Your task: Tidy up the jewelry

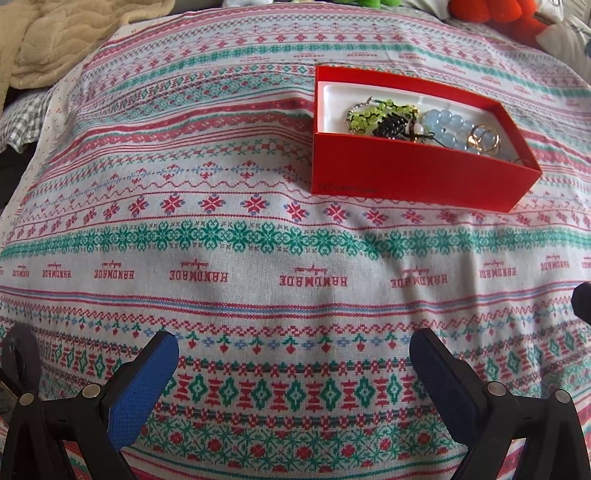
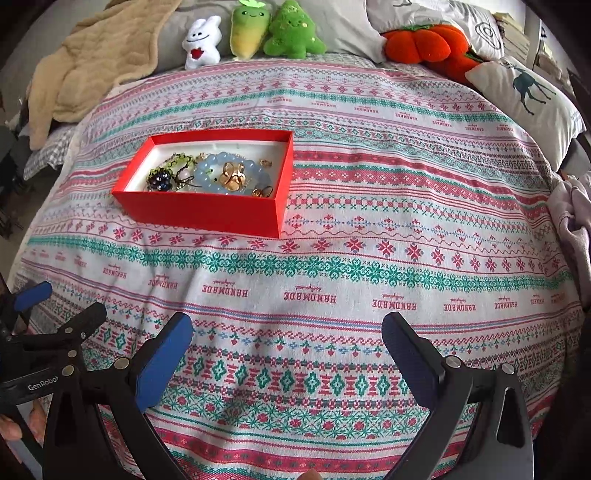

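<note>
A red box (image 1: 413, 177) with a white lining sits on the patterned cloth; it also shows in the right wrist view (image 2: 199, 212). Inside lie a light blue bead bracelet (image 2: 210, 170), a gold flower piece (image 2: 232, 177), a green bead piece (image 1: 364, 114), a dark beaded piece (image 2: 160, 180) and small gold items (image 2: 263, 192). My left gripper (image 1: 293, 341) is open and empty, low over the cloth, well in front of the box. My right gripper (image 2: 288, 325) is open and empty, in front of and right of the box.
The patterned cloth (image 2: 369, 221) covers a bed. A beige blanket (image 2: 92, 66) lies at the back left. Plush toys (image 2: 273, 29), an orange plush (image 2: 428, 42) and a deer pillow (image 2: 528, 96) line the back. The left gripper's body (image 2: 48, 343) shows at the lower left.
</note>
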### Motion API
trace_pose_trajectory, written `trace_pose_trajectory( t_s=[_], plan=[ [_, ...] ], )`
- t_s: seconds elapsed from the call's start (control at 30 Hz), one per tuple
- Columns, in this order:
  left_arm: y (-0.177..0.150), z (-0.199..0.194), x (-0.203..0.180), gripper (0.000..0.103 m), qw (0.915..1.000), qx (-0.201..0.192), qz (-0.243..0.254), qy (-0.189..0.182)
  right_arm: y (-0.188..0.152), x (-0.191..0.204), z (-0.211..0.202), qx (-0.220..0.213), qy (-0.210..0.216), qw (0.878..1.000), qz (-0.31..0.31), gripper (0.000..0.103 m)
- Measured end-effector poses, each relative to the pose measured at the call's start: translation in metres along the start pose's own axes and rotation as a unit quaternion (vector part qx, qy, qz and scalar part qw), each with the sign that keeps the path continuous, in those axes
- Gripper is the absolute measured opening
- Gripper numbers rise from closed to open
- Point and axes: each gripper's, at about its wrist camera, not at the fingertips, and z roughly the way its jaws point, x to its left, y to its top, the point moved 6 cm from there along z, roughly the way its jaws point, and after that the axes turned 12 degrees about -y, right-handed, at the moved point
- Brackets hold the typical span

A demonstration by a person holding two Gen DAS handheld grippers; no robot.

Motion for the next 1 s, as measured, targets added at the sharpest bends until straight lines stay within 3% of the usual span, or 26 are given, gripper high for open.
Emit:
trace_pose_trajectory(
  t_s=[0.23,1.0],
  plan=[
    [0.003,0.002,-0.004,0.103,1.0,-0.007,0.002,0.006,0.001,0.007,0.004,-0.012,-0.03,0.999,-0.013,0.103],
    [0.007,0.0,-0.005,0.103,0.9999,-0.011,0.002,0.006,0.001,0.01,0.013,0.008,-0.022,1.0,-0.005,0.103]
  ],
)
